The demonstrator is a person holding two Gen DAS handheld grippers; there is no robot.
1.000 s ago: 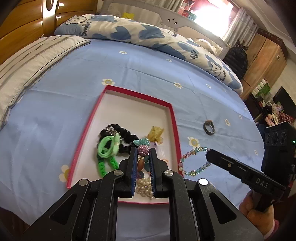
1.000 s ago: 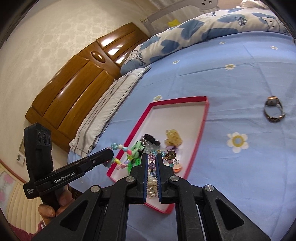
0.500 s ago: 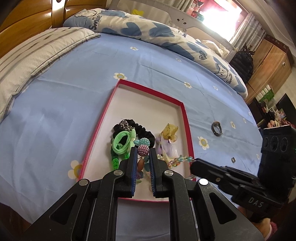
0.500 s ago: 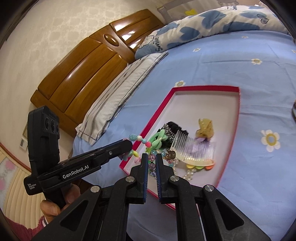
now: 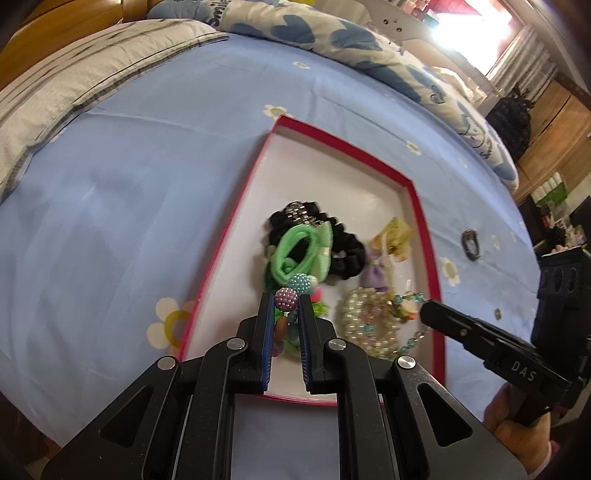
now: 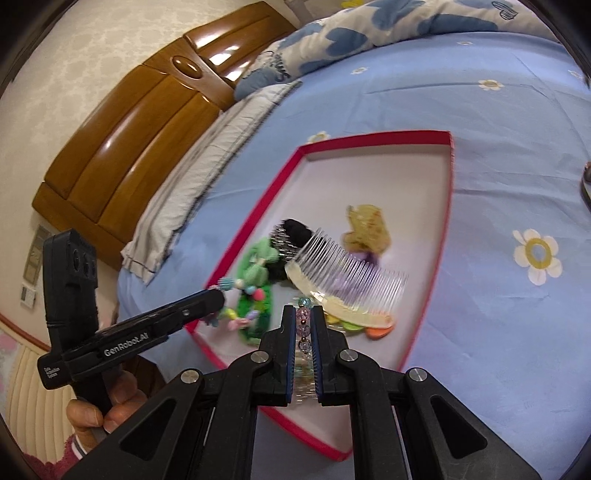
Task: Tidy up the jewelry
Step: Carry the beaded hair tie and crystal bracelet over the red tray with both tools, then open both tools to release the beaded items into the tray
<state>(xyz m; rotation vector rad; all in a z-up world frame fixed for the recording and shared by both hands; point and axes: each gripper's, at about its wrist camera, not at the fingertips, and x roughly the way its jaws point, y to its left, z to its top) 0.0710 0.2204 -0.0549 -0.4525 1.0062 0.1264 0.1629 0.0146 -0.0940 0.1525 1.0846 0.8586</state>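
Note:
A red-rimmed white tray [image 5: 415, 199] [image 6: 448, 206] lies on the blue bedsheet. My left gripper [image 5: 286, 301] is shut on a colourful bead bracelet [image 5: 287, 298] over the tray's near left part; it also shows in the right wrist view [image 6: 218, 297]. My right gripper [image 6: 303, 314] is shut on a crystal bead bracelet [image 6: 303, 315] over the tray's near right part; it shows in the left wrist view [image 5: 424, 312]. In the tray lie a green hair tie [image 5: 295, 254], a black scrunchie [image 5: 347, 254], a pearl bracelet [image 5: 364, 325], a clear comb [image 6: 347, 284] and a yellow clip [image 6: 365, 225].
A dark watch or ring [image 5: 471, 245] lies on the sheet to the right of the tray. Pillows [image 5: 317, 33] and a wooden headboard [image 6: 147, 118] lie beyond. The bed's near edge runs just under both grippers.
Both grippers have moved in over the tray's near end, each still holding its bracelet. The right one came from outside the tray's right rim.

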